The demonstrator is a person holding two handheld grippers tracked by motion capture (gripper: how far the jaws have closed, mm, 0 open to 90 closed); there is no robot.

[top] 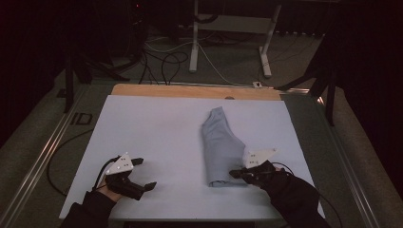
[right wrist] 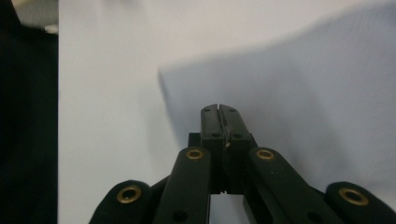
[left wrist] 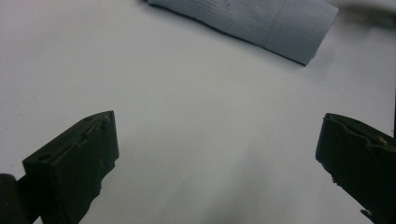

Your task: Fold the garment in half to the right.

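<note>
A light blue-grey garment [top: 221,149] lies folded into a long strip on the white sheet [top: 152,137], right of the middle. My right gripper [top: 234,173] comes in from the right at the strip's near right edge. Its jaws are pressed together over the cloth [right wrist: 303,84]. No layer shows between the pads, and I cannot make out whether one is pinched. My left gripper [top: 145,173] rests low over the bare sheet at the near left, its jaws wide apart and empty. In the left gripper view the garment's end [left wrist: 280,28] lies well beyond them.
The sheet covers a wooden tabletop [top: 190,90] whose far edge shows bare. Metal rails [top: 43,156] run along the left side. Behind the table stand desk legs [top: 194,42] and loose cables [top: 166,61] on the floor. The sheet's near edge [top: 190,218] is close to both hands.
</note>
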